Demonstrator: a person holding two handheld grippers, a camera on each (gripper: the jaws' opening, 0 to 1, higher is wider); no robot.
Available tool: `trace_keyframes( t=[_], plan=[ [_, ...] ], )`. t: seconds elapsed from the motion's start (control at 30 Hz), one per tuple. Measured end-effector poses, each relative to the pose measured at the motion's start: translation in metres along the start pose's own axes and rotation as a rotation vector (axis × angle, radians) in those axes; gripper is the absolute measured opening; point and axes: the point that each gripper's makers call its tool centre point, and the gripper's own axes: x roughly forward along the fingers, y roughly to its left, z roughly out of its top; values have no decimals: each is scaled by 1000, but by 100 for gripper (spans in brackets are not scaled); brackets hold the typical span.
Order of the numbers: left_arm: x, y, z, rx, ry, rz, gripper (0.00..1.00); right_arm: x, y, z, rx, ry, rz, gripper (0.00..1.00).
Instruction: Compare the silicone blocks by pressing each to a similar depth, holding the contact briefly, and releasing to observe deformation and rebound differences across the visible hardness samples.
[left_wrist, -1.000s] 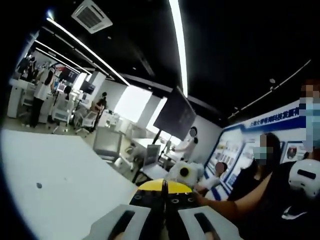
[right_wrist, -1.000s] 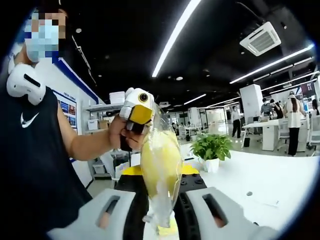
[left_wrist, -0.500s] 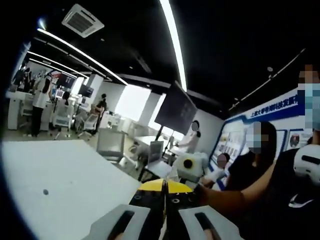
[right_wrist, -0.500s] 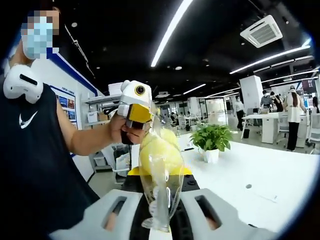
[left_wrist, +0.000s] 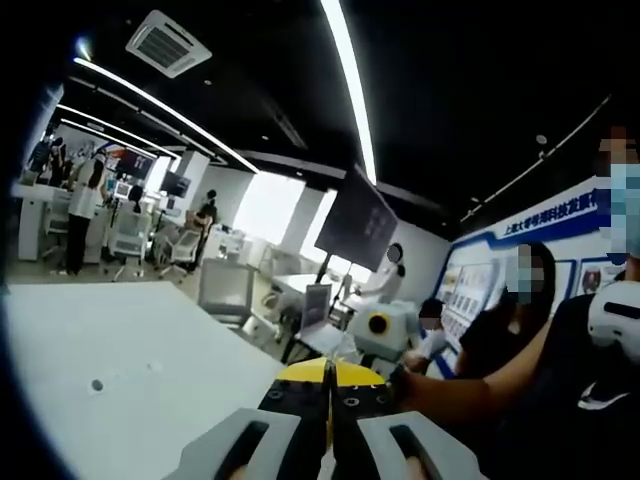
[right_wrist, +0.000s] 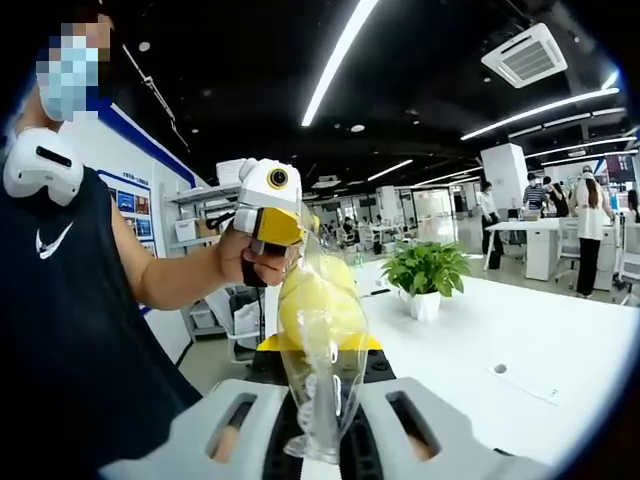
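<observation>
In the right gripper view, my right gripper (right_wrist: 322, 400) is shut on the lower end of a clear plastic bag (right_wrist: 322, 330). The bag stands up between the jaws and has a soft yellow lump in its upper half. Just behind the bag's top, a hand holds my left gripper (right_wrist: 265, 215), facing this camera. I cannot tell whether it touches the bag. In the left gripper view, my left gripper (left_wrist: 329, 395) has its jaws pressed together with nothing visible between them. The right gripper (left_wrist: 385, 330) shows just beyond them, held in a hand.
A white table (right_wrist: 520, 340) stretches to the right with a potted plant (right_wrist: 427, 275) on it. The same white table (left_wrist: 120, 350) lies to the left in the left gripper view. The person's torso (right_wrist: 70, 330) stands close on the left, and other people stand farther off.
The bag has swung from a slanted hang to upright between the right jaws, and the yellow lump now sits higher. Both views shifted slightly with the hands.
</observation>
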Motion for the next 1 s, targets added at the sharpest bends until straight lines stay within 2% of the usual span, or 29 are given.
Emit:
trace_keyframes(
  t=[0.43, 0.73, 1.0],
  plan=[
    [3, 5, -4, 23, 10, 13, 0, -2, -5, -4, -16, 22, -24, 0],
    [-1, 3, -5, 19, -5, 15, 0, 0, 0, -5, -5, 28, -10, 0],
    [-6, 2, -7, 60, -19, 40, 0, 3, 4, -7, -6, 49, 0, 0]
  ],
)
